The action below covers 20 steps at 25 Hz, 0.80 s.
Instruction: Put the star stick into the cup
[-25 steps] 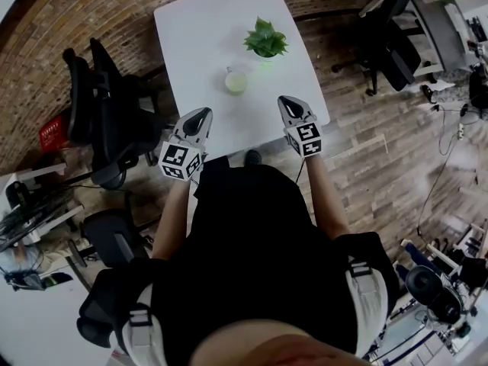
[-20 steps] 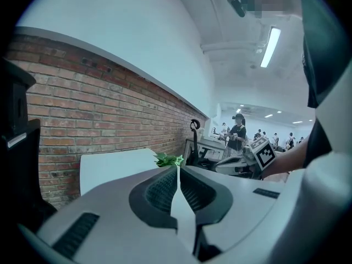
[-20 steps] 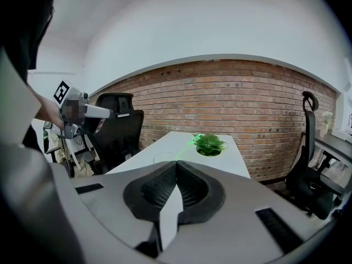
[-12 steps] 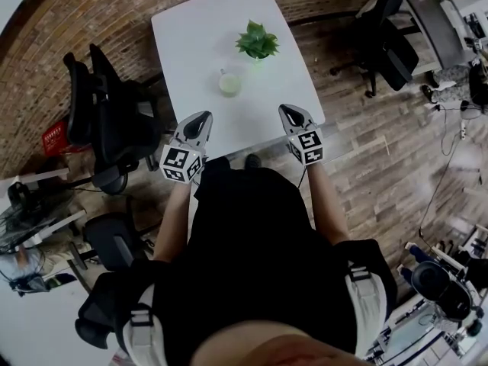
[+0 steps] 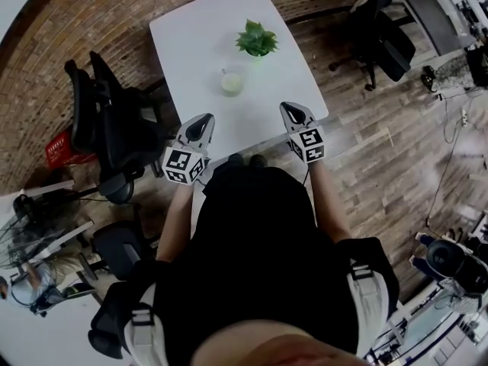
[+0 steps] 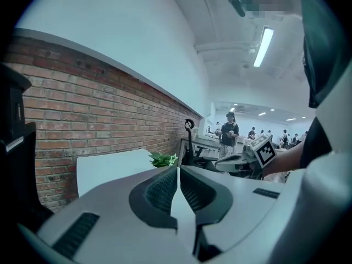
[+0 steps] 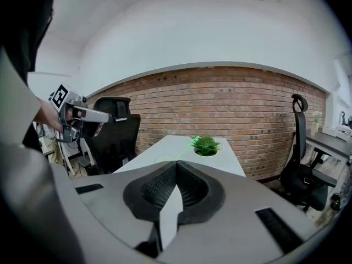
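On the white table a clear cup shows pale green inside, just in front of a small potted plant. In the right gripper view a thin green stick with a star at its tip leans up from the cup's faint rim toward the plant. The left gripper view shows the star beside the plant. My left gripper and right gripper hover over the table's near edge, well short of the cup. Both are shut and hold nothing.
Black office chairs crowd the table's left side. Another chair stands on the wooden floor at the upper right. A brick wall runs behind the table. People stand far off in the left gripper view.
The right gripper has drawn back a little from the cup toward the table's near edge. The left gripper has hardly moved. Both jaws stay shut.
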Each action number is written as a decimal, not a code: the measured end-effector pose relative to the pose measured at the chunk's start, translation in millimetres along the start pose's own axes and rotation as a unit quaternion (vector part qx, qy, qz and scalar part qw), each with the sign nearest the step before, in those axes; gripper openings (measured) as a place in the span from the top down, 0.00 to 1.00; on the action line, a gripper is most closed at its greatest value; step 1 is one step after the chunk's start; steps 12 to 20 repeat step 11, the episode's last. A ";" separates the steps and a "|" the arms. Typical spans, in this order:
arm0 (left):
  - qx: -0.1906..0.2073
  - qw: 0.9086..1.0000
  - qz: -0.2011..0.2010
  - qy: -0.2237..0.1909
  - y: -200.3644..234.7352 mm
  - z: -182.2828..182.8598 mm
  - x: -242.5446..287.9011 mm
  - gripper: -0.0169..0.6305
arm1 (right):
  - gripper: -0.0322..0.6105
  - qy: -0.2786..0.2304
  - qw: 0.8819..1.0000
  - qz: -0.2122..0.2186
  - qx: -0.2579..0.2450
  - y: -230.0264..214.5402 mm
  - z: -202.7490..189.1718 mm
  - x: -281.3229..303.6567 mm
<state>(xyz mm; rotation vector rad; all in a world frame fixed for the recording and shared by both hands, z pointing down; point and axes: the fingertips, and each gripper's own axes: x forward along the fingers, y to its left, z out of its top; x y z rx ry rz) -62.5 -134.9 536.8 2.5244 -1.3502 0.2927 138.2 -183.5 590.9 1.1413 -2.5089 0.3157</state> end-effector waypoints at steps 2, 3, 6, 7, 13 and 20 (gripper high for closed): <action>0.002 1.000 -0.009 0.002 5.7 2.5 -1.3 0.93 | 0.95 0.005 1.000 -0.010 0.002 4.5 3.1 0.2; 0.003 1.000 -0.015 0.002 7.8 4.5 -2.5 0.93 | 0.95 0.008 1.000 -0.014 0.004 7.6 4.1 -0.9; 0.009 1.000 -0.030 0.002 14.2 10.1 -4.3 0.93 | 0.95 0.005 1.000 -0.025 0.006 16.5 8.3 -2.8; 0.011 0.999 -0.034 0.001 17.0 11.8 -3.1 0.93 | 0.95 0.003 1.000 -0.029 0.005 17.1 9.7 -1.9; 0.020 0.999 -0.048 -0.007 26.7 16.7 2.1 0.93 | 0.95 -0.005 0.999 -0.044 0.009 16.4 11.9 4.7; 0.020 0.999 -0.048 -0.007 26.7 16.7 2.1 0.93 | 0.95 -0.005 0.999 -0.044 0.009 16.4 11.9 4.7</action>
